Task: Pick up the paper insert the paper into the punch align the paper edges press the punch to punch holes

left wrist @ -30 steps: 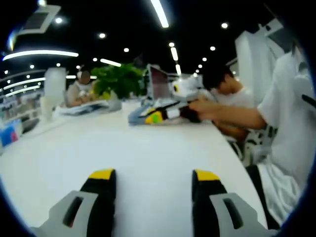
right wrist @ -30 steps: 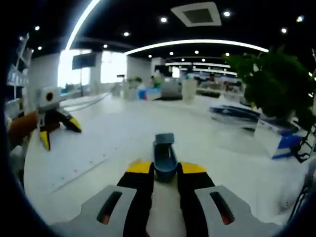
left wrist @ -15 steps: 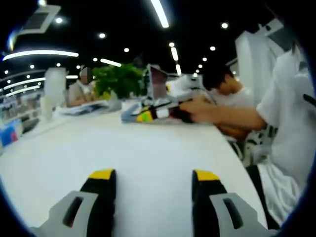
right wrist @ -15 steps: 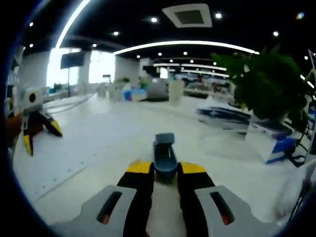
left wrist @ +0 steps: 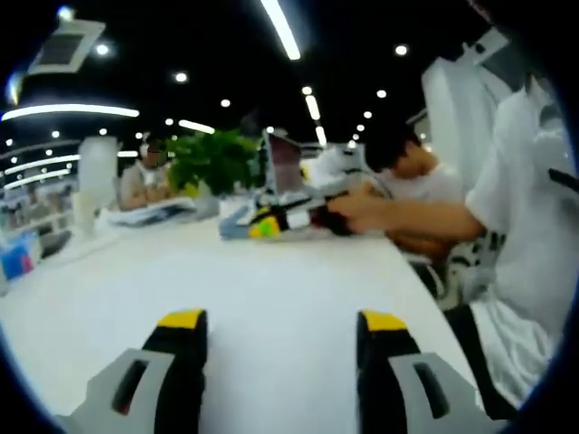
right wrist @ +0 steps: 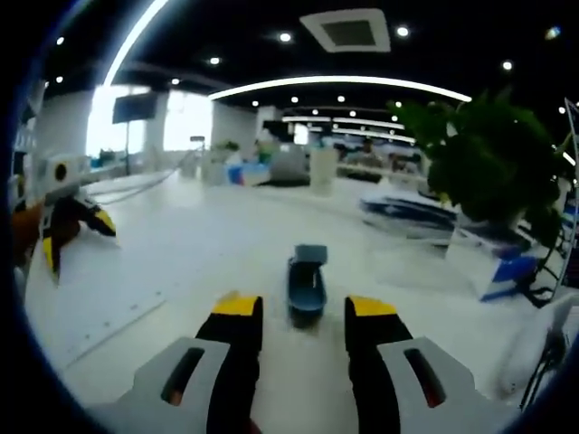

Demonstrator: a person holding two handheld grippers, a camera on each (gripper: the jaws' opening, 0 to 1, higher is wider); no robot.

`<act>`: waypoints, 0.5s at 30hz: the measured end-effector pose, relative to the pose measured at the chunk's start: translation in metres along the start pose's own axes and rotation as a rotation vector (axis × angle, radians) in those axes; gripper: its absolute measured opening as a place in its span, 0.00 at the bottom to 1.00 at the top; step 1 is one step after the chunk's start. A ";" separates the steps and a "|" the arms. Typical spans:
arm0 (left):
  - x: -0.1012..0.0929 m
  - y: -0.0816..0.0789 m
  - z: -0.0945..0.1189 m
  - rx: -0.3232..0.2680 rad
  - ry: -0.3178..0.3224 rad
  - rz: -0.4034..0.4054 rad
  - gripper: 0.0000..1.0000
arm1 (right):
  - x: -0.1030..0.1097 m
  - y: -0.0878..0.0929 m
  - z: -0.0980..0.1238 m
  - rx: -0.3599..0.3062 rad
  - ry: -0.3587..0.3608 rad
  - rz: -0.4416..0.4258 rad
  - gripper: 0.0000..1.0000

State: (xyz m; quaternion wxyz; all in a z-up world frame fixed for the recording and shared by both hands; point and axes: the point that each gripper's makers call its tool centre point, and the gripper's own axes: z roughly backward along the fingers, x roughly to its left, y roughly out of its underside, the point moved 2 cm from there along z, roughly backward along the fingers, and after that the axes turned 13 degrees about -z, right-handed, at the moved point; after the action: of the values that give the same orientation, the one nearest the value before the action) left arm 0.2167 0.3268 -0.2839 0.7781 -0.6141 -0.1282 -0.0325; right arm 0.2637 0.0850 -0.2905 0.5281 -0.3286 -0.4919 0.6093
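A small blue hole punch [right wrist: 307,282] stands on the white table [right wrist: 208,244], just ahead of my right gripper [right wrist: 304,307]. That gripper is open, with its yellow-tipped jaws on either side of the punch's near end and apart from it. A white sheet of paper [right wrist: 113,285] lies flat to the left of the punch. My left gripper [left wrist: 282,321] hovers open over bare table with nothing between its jaws. Far across the table a hand holds the right gripper [left wrist: 288,217]. In the right gripper view the left gripper [right wrist: 80,242] is at the left edge, jaws spread.
A leafy green plant [right wrist: 493,149] and a blue and white box [right wrist: 505,269] stand at the right of the right gripper view, with stacked items [right wrist: 412,210] behind. A person in a white shirt [left wrist: 525,217] sits along the table's right side. A laptop [left wrist: 282,163] stands far back.
My right gripper has opened and let go of the blue punch, which now stands free on the table. The left gripper stays open, and its view has shifted only slightly.
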 end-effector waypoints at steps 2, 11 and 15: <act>0.003 0.000 0.000 -0.003 -0.012 0.008 0.77 | 0.004 0.005 0.005 0.023 -0.009 -0.013 0.51; 0.018 -0.006 0.014 -0.033 -0.149 0.106 0.89 | 0.031 0.015 0.064 0.096 -0.051 -0.112 0.81; 0.000 -0.011 0.037 0.024 -0.232 0.076 0.90 | 0.053 0.015 0.104 0.091 -0.075 -0.110 0.87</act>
State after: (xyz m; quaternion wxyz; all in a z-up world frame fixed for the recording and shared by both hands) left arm 0.2090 0.3594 -0.2655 0.7660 -0.6088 -0.1943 0.0696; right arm 0.1515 0.1102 -0.2674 0.5565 -0.2534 -0.5004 0.6129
